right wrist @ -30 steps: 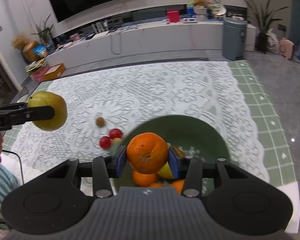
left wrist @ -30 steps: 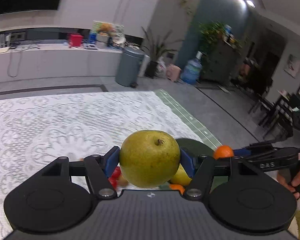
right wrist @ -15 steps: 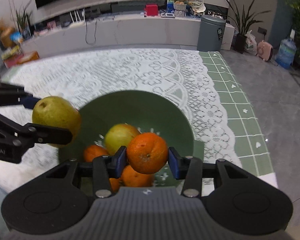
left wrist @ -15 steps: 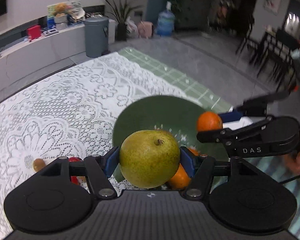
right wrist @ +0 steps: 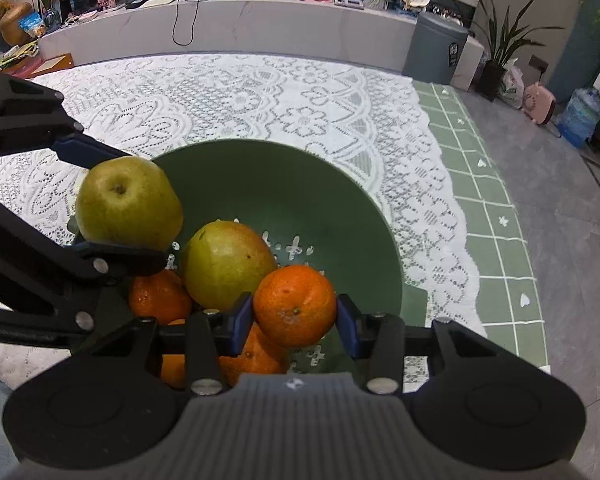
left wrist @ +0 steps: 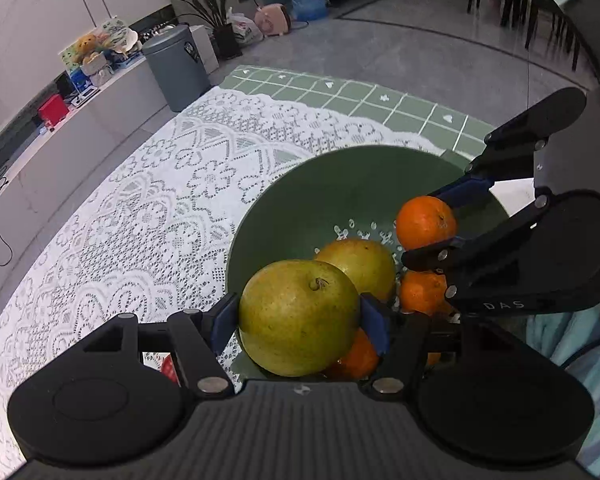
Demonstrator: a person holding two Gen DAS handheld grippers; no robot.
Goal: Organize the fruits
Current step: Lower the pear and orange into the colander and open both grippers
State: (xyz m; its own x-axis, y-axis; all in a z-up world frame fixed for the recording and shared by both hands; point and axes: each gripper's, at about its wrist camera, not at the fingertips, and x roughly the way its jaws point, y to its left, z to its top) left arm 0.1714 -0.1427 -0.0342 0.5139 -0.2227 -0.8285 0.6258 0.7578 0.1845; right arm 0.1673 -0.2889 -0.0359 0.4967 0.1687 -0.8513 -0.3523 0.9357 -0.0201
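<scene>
The left gripper (left wrist: 298,318) grips a pear (left wrist: 298,318) and the right gripper (right wrist: 295,306) grips an orange (right wrist: 295,306), both above the green bowl (right wrist: 300,168); next, I think, lower and release gently.

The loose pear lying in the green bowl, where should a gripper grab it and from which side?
Grip the loose pear across its wide middle, coming from above: it lies tilted against oranges inside the green bowl, whose wall blocks sideways approaches.
</scene>
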